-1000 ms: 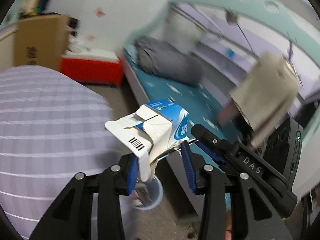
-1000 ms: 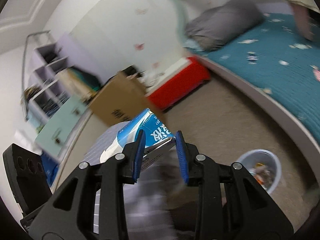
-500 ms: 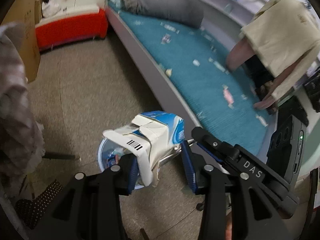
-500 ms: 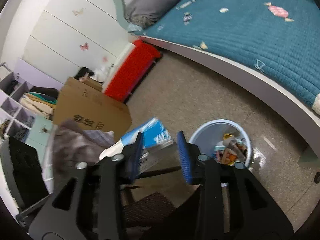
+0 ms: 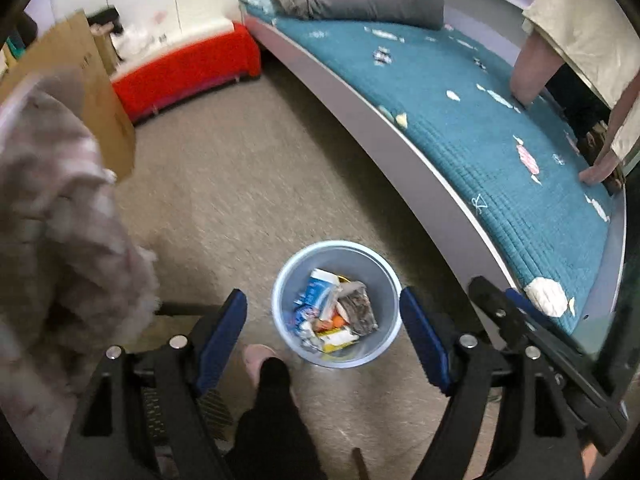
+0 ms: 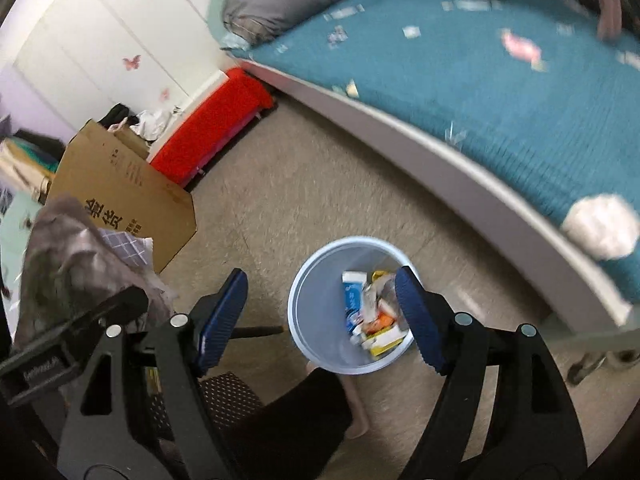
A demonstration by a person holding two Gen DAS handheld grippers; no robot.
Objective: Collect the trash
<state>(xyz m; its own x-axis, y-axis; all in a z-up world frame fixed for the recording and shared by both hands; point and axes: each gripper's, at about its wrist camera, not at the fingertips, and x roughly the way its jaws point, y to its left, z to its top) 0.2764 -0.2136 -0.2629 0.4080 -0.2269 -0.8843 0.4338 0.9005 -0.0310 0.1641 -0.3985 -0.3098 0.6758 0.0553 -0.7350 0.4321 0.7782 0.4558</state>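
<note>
A pale blue trash bin stands on the floor below both grippers; it also shows in the right wrist view. A blue and white carton lies inside it among other trash, and shows in the right wrist view too. My left gripper is open and empty, held above the bin. My right gripper is open and empty, also above the bin.
A bed with a teal cover runs along the right, with a crumpled white wad on its near edge. A cardboard box and a red box stand at the left. Clothes hang over a chair. A foot is beside the bin.
Both grippers swung down over the bin and opened. The blue and white carton they held together has dropped into the bin.
</note>
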